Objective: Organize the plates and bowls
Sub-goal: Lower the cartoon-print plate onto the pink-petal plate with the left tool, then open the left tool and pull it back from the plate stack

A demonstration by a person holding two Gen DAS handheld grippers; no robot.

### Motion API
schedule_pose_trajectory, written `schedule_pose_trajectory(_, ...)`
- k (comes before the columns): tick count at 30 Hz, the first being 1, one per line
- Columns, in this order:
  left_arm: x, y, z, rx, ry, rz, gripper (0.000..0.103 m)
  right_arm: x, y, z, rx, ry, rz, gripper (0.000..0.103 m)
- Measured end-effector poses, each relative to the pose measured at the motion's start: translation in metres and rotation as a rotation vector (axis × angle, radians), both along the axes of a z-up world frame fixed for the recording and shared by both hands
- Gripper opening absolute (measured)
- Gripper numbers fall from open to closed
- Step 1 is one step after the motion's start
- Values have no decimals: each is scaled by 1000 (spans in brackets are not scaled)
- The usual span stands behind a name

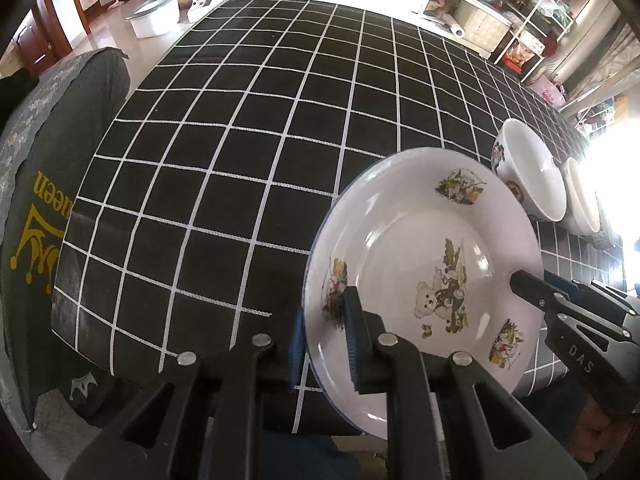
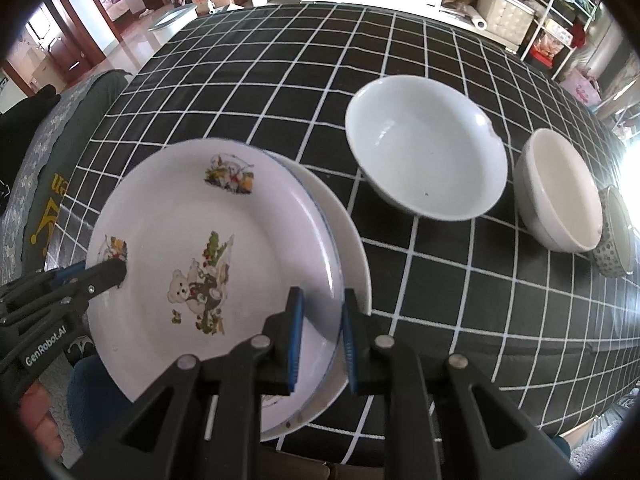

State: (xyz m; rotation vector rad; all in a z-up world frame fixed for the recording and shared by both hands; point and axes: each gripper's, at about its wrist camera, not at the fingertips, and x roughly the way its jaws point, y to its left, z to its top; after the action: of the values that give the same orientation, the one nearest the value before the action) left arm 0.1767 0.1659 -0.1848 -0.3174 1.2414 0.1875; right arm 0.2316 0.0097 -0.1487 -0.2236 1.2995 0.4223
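A white plate with a teddy-bear print (image 1: 424,272) (image 2: 208,248) is held at both sides. My left gripper (image 1: 326,340) is shut on its left rim. My right gripper (image 2: 320,332) is shut on its right rim, and it shows at the right of the left wrist view (image 1: 528,284). In the right wrist view a second white plate (image 2: 348,240) lies on the table beneath the bear plate, its rim showing to the right. A large white bowl (image 2: 424,148) (image 1: 532,168), a cream bowl (image 2: 560,192) and a small patterned bowl (image 2: 616,240) stand in a row to the right.
The table wears a black cloth with a white grid (image 1: 240,140). A grey chair back with yellow print (image 1: 36,200) stands at its left edge. Shelves and boxes (image 2: 552,20) lie beyond the far edge.
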Motion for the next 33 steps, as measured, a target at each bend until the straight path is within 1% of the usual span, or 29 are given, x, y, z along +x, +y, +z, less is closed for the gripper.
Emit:
schedule_pose_trajectory(11,3,-1,-2,9,1,-1,16,2,-1,-1,11,-3,2,22)
schedule_pose_trajectory(18,-3,-3,1,17,-7,7,16,-1,-2,1,4,6,2,23)
schedule_pose_trajectory(20,-6,-3,5,11,-16,10,19,-1,-4,3,19,12,-8,26)
schedule_pose_trajectory(23,-10,-3,11,22,-28,7,20,-4,-4,6,41,20,-6,36)
schedule_pose_trajectory(25,-13,-4,15,29,-35,4,24,-7,-3,8,47,23,5,45)
schedule_pose_trajectory(27,-16,-5,18,29,-38,3,24,-11,-3,10,53,23,7,50)
schedule_pose_trajectory(29,-19,-6,20,31,-42,3,24,-14,-3,13,40,6,7,57)
schedule_pose_trajectory(30,-21,-7,21,33,-44,4,24,-17,-3,15,24,-15,10,65)
schedule_pose_trajectory(31,-24,-7,22,36,-45,5,24,-20,-3,18,11,-35,18,70)
schedule_pose_trajectory(33,-28,-9,24,38,-48,4,24,-24,-4,23,6,-52,25,71)
